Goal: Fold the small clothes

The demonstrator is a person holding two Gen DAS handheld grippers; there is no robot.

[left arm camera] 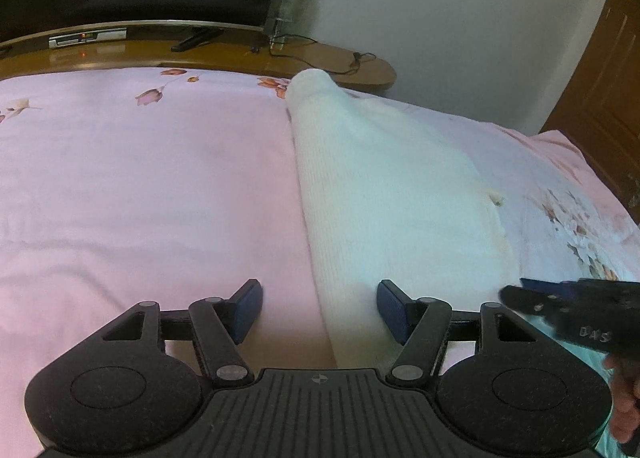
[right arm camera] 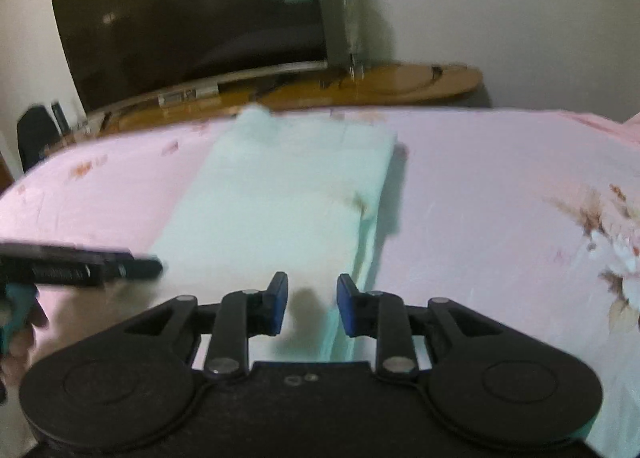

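A pale mint-white knit garment lies folded into a long strip on the pink floral bedsheet. My left gripper is open over the garment's near left edge, its right pad on the cloth. In the right wrist view the same garment stretches away from me. My right gripper is open over the garment's near right edge. The right gripper shows at the right edge of the left wrist view. The left gripper shows at the left of the right wrist view.
A wooden TV stand runs along the far side of the bed, with a large dark television, a set-top box and cables on it. A wooden door stands at the right. The view from the right wrist is motion-blurred.
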